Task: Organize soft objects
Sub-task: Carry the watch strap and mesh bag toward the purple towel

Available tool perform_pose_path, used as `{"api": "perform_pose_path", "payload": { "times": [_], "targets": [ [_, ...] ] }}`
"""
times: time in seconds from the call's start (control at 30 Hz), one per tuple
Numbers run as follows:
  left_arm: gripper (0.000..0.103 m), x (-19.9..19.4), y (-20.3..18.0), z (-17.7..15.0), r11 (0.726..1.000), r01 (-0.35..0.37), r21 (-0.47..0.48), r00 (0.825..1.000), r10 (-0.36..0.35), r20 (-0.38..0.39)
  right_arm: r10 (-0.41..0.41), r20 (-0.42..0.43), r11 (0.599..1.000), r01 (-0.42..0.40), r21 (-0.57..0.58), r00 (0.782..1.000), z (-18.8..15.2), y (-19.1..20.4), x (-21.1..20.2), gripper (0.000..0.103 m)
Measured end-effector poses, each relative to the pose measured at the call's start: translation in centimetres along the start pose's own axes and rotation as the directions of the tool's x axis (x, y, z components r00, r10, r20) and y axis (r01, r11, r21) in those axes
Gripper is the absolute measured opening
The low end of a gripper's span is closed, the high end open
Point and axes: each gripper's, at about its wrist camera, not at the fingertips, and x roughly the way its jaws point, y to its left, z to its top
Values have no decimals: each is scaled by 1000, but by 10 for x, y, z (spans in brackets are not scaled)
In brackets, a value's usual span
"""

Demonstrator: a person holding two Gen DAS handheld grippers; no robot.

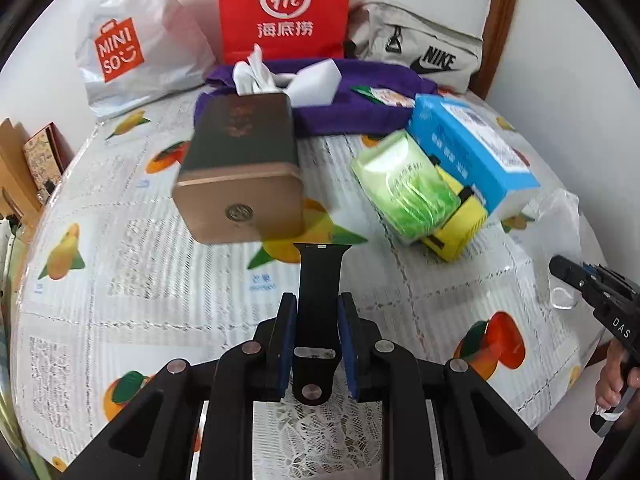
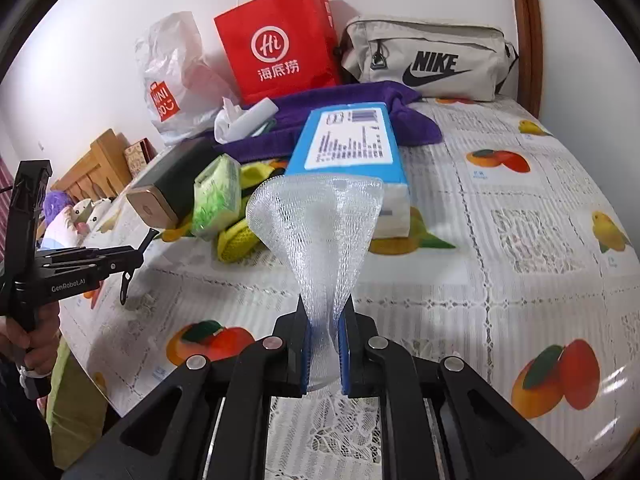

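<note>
Both grippers hang level above the fruit-print tablecloth (image 2: 500, 264), aimed toward the bags by the wall. The left gripper (image 1: 318, 314) is pinched narrow on a black watch strap (image 1: 320, 280) that sticks straight out ahead of its fingers. The right gripper (image 2: 324, 326) is clamped on a clear foam net sleeve (image 2: 316, 224), which fans wide just before the blue tissue box (image 2: 348, 140).

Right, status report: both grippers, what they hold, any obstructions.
Left gripper shut on black strap. Right gripper shut on clear foam net, raised over the table. Blue tissue box and green pack ahead.
</note>
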Motion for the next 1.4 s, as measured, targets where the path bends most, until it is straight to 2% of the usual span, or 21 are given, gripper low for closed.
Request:
{"api": "perform_pose_path", "payload": {
  "times": [0.47, 0.77, 1.27, 1.4],
  "targets": [
    [20, -20, 8, 29, 1000, 12, -20, 998, -11, 55, 25, 50, 999, -22, -49, 998, 34, 10, -13, 11],
    [20, -28, 17, 56, 999, 9, -40, 997, -6, 82, 59, 80, 996, -53, -71, 995, 67, 17, -10, 10],
    [20, -29, 35, 103, 997, -19, -79, 993, 28, 113, 67, 103, 992, -56, -113, 992, 126, 21, 6, 10],
    [20, -22, 41, 115, 995, -21, -94, 993, 32, 111, 97, 88, 992, -89, -86, 991, 140, 14, 18, 10]
  ]
}}
